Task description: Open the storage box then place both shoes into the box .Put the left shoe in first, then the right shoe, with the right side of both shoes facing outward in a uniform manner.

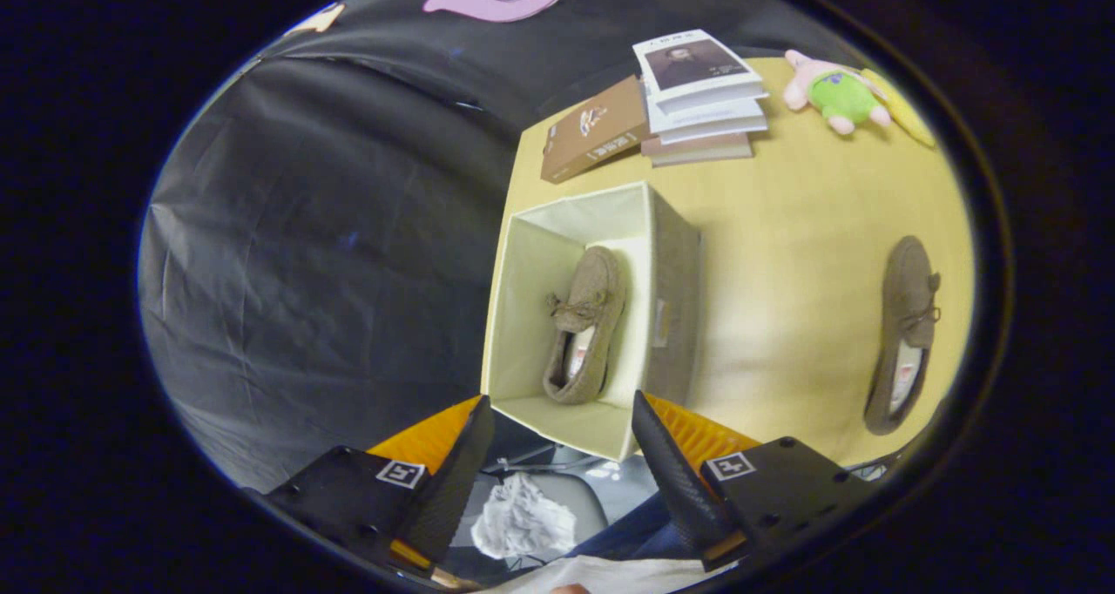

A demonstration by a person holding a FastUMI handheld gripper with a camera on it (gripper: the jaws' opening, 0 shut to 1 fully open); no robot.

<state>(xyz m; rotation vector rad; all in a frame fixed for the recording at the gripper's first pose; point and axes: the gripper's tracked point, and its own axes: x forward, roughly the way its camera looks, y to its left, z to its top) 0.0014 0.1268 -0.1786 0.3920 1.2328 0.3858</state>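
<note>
An open grey fabric storage box (675, 289) with a cream lining stands on the yellow table just ahead of my fingers. One brown moccasin shoe (588, 324) lies inside it against the right wall, toe pointing away from me. The second brown shoe (906, 333) lies on the table well to the right of the box, toe also pointing away. My gripper (562, 437) hovers above the box's near edge, open, with nothing between its black fingers (457, 476).
Beyond the box lie a brown book (597, 128) and a stack of books (701, 97). A pink and green plush toy (832, 93) sits at the far right corner. Crumpled white paper (523, 520) lies below the table edge, under the gripper.
</note>
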